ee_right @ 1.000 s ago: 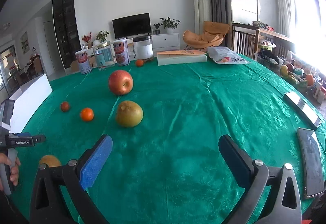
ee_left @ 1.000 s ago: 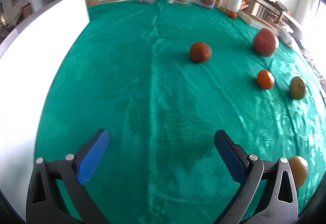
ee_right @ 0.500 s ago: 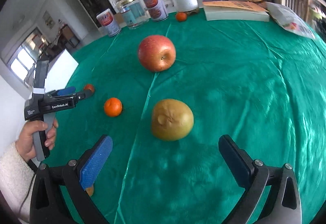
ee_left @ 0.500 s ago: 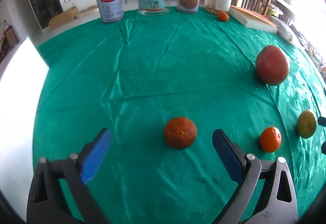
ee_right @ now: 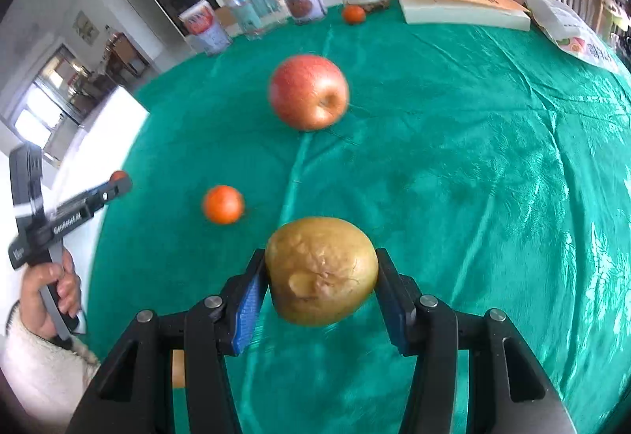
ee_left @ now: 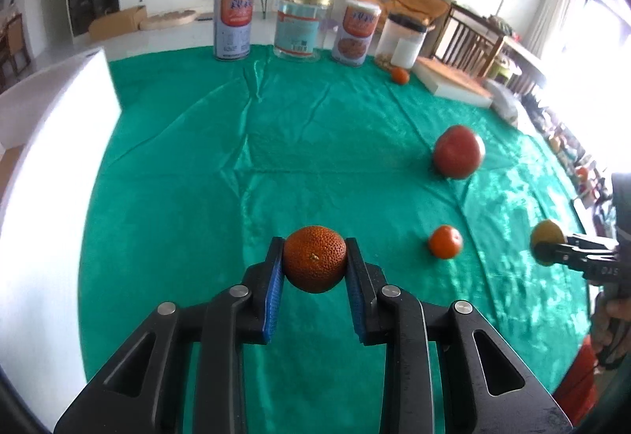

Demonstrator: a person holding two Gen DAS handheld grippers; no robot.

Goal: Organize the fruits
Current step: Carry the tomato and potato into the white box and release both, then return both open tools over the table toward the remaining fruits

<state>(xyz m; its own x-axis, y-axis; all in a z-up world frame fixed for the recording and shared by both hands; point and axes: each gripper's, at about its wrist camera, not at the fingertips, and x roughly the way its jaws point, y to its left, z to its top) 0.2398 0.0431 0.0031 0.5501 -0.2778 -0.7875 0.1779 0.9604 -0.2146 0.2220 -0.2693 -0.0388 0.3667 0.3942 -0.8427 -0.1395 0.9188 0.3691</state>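
My left gripper (ee_left: 314, 250) is shut on a dark orange tangerine (ee_left: 314, 264) and holds it above the green cloth (ee_left: 236, 197). The right wrist view shows that gripper (ee_right: 118, 183) at the left in a person's hand. The jaws of my right gripper (ee_right: 320, 260) are closing on a yellow-brown pear (ee_right: 321, 276), and both blue pads touch its sides. From the left wrist view, the right gripper (ee_left: 550, 250) and the pear (ee_left: 546, 234) sit at the right edge. A red apple (ee_left: 457, 152) (ee_right: 309, 96) and a small orange (ee_left: 445, 241) (ee_right: 223, 204) lie loose on the cloth.
Tins and jars (ee_left: 303, 25) stand along the far edge with another small orange (ee_left: 400, 75) beside them. A flat white box (ee_right: 461, 6) and a bag (ee_right: 572, 31) lie far right. A white block (ee_left: 51, 118) borders the left. A yellowish fruit (ee_right: 178, 369) peeks from under my right gripper.
Both grippers went from wide open to closed: the left on the tangerine, which has risen off the cloth, the right on the pear after moving in over it.
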